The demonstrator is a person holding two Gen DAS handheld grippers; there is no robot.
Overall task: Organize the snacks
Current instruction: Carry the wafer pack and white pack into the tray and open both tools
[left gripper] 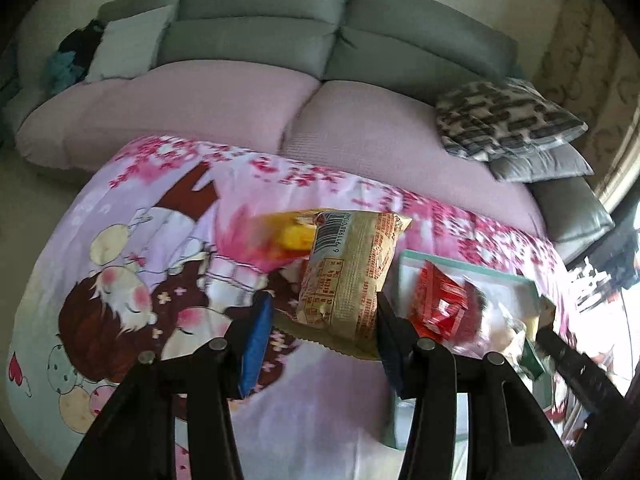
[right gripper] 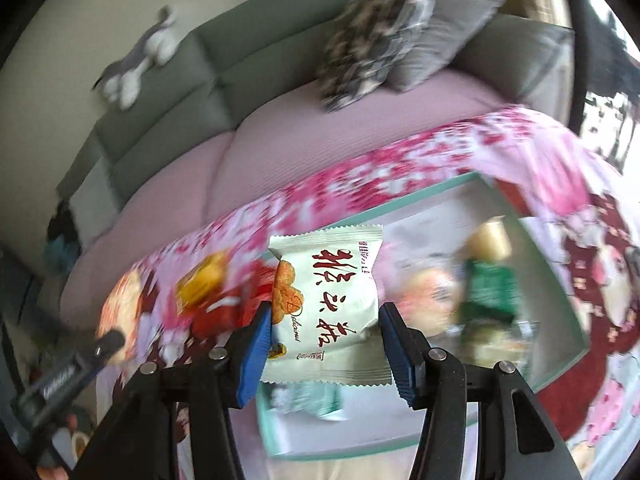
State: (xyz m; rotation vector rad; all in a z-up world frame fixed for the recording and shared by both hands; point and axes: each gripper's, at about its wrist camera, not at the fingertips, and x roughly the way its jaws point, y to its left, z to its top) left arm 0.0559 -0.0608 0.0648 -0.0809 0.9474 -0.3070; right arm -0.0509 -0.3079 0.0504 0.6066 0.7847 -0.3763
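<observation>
— Left tongs?
— My left gripper [left gripper: 324, 312] grasps a tan snack packet [left gripper: 346, 276] above the cartoon blanket [left gripper: 120, 240].
— Right?
— My right gripper [right gripper: 324, 340] clamps a white packet [right gripper: 328, 308] over the teal tray [right gripper: 576, 344]; tray contents blurred, possibly packets.

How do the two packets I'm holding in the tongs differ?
The left tongs hold a tan packet showing its printed back with a barcode; the right tongs hold a white packet showing its front with red characters and a cookie picture. The tan packet tilts; the white one sits straighter. Both are sealed, zigzag-edged and lifted above the pink cloth.
</observation>
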